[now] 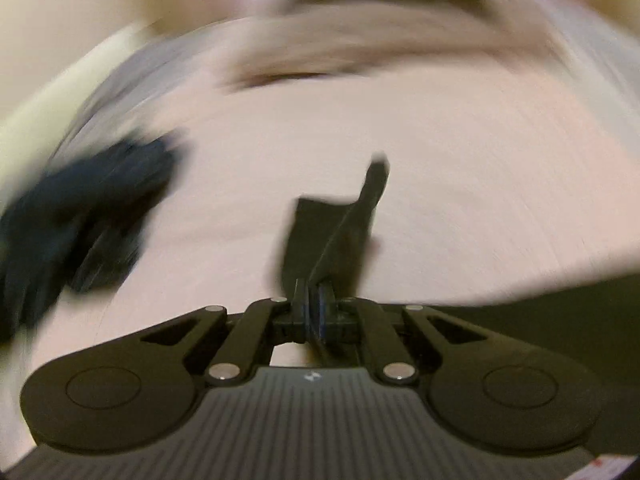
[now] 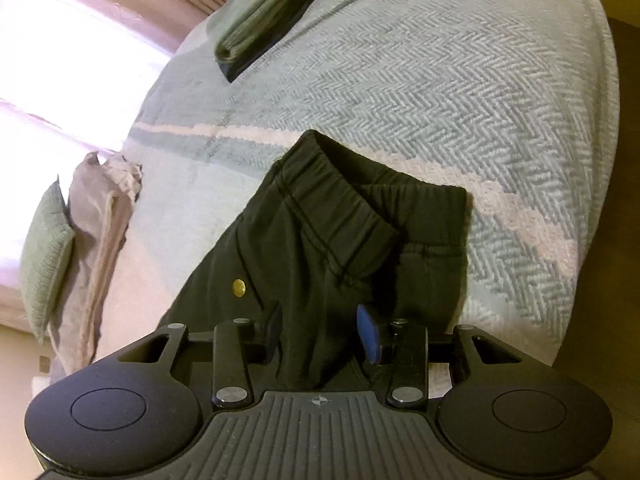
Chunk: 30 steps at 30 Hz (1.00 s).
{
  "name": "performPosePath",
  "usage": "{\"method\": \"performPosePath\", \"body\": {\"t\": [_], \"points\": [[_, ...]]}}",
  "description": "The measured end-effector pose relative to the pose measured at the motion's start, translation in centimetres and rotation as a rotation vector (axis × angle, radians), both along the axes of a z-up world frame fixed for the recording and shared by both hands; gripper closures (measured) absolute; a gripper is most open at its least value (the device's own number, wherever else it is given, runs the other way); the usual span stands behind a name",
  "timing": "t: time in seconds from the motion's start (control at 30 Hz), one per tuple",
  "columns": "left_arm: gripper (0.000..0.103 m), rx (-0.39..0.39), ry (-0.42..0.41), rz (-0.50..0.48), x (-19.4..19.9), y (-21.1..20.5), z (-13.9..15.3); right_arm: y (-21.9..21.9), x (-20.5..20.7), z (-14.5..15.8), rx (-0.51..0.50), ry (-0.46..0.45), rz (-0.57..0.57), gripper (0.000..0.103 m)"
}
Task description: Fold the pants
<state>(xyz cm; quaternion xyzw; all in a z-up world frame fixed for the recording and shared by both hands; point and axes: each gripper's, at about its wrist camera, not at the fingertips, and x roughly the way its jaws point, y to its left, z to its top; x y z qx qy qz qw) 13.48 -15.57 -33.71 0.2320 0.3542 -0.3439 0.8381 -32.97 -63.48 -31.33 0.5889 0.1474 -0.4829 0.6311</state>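
Observation:
The black pants [image 2: 320,232] lie crumpled on the bed, their elastic waistband up and a brass button [image 2: 239,288] showing. My right gripper [image 2: 318,330] is open just over them. A bunched fold of the black cloth stands between its fingers, and one blue pad [image 2: 368,334] is bare. The left wrist view is heavily blurred. There my left gripper [image 1: 314,314] is shut, and a dark flap of cloth [image 1: 332,232] sticks out forward from between its jaws. A dark blurred mass [image 1: 80,220] sits at the left of that view.
A herringbone blanket [image 2: 440,100] covers the bed. A folded green and dark stack [image 2: 276,12] lies at its far end. A crumpled greyish garment [image 2: 104,216] and a green pillow [image 2: 44,256] lie at the left. The bed's edge drops to the floor [image 2: 626,200] on the right.

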Motion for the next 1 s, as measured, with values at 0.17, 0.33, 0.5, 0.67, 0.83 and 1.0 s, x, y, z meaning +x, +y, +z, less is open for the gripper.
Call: {"method": "performPosePath", "body": {"t": [0.17, 0.33, 0.5, 0.67, 0.83, 1.0], "points": [[0.091, -0.140, 0.391, 0.372, 5.1, 9.6, -2.7, -0.4, -0.6, -2.1, 0.034, -0.085, -0.034, 0.064], [0.068, -0.324, 0.537, 0.500, 4.7, 13.7, -4.4, -0.1, -1.6, -3.5, 0.053, -0.170, -0.092, 0.061], [0.066, -0.361, 0.561, 0.496, 4.2, 14.0, -4.6, 0.2, -2.9, -4.1, 0.026, -0.212, -0.161, 0.060], [0.064, -0.407, 0.584, 0.472, 4.6, 13.8, -5.5, 0.1, -2.2, -5.2, -0.004, -0.166, -0.140, 0.060], [0.064, -0.460, 0.618, 0.468, 5.8, 14.0, -6.1, 0.0, -1.5, -4.5, -0.019, -0.123, -0.126, 0.060], [0.087, -0.468, 0.629, 0.485, 7.2, 14.0, -7.1, 0.0, -1.0, -5.5, 0.024, -0.097, -0.141, 0.090]]}}
